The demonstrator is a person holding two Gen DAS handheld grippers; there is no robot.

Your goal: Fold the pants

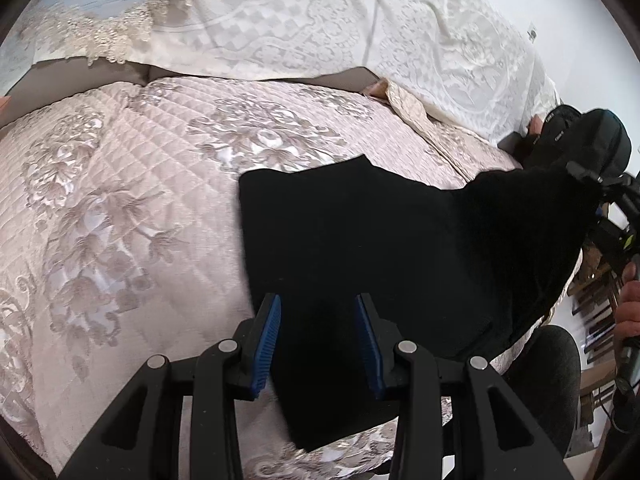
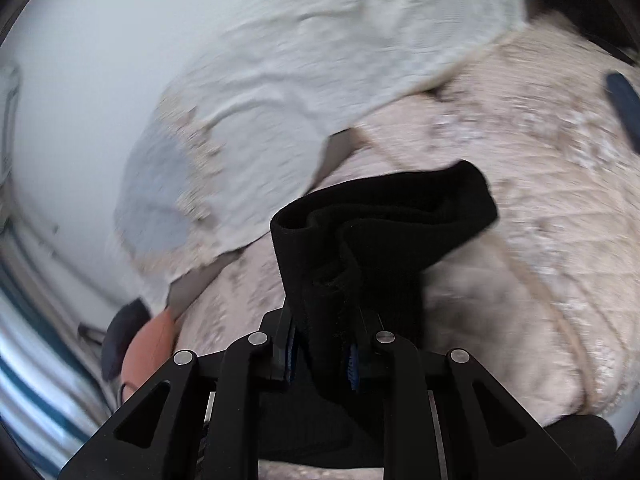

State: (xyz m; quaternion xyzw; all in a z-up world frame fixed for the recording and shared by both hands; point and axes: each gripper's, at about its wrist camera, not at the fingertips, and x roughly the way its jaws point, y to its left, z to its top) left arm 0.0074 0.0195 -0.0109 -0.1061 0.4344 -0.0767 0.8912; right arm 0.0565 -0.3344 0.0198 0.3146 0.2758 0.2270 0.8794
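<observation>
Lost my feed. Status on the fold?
Right gripper shut on pants, one end lifted. Left gripper open above them. Bedspread unobstructed.

Bright, even daylight; left wrist view sharp, right wrist view motion-blurred; strong fisheye bending, dark vignette at edges.

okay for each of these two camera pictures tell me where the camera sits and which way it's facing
Left wrist: on the left gripper, looking down over its open blue pads at black pants on the quilted bedspread; a hand shows at right.
Right wrist: on the right gripper, shut on the pants' bunched edge.
Shared: pants, bedspread, lace cover.
</observation>
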